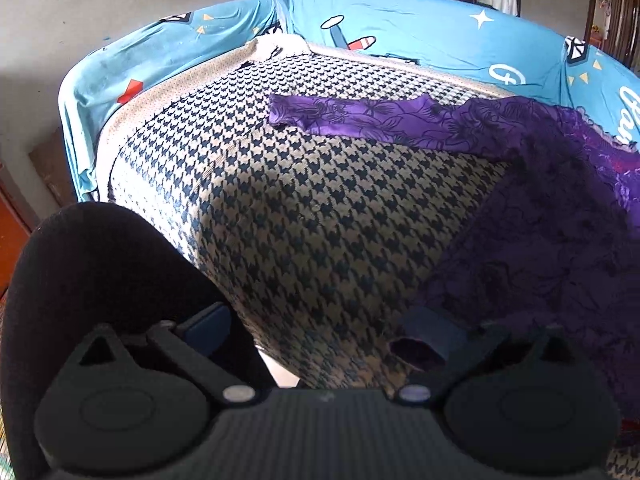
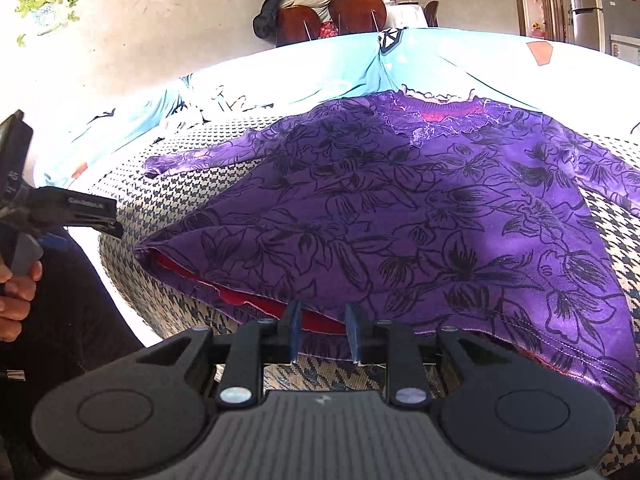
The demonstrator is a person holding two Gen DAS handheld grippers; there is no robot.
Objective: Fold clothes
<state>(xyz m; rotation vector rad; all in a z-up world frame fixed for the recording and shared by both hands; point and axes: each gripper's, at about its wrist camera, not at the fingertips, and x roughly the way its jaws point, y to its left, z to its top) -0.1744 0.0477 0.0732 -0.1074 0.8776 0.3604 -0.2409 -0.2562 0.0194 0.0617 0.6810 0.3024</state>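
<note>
A purple floral top (image 2: 400, 208) with a lace collar (image 2: 436, 110) and red lining lies spread on a houndstooth cover (image 2: 176, 300). Its near hem sits right at my right gripper (image 2: 323, 334), whose blue pads (image 2: 294, 328) stand a little apart; the hem's edge lies in the gap and the pads do not press on it. In the left wrist view the top (image 1: 540, 208) fills the right side, with one sleeve (image 1: 340, 116) stretched out to the left. My left gripper (image 1: 318, 328) is wide open over the cover, and the hem's corner (image 1: 412, 354) lies by its right finger.
A blue cartoon sheet (image 1: 400, 20) rises behind the houndstooth cover (image 1: 280, 200). A dark trouser leg (image 1: 100, 280) stands at the cover's near left edge. A hand (image 2: 16, 288) holds the left gripper's black frame (image 2: 72, 208). Chairs piled with clothes (image 2: 332, 12) stand behind.
</note>
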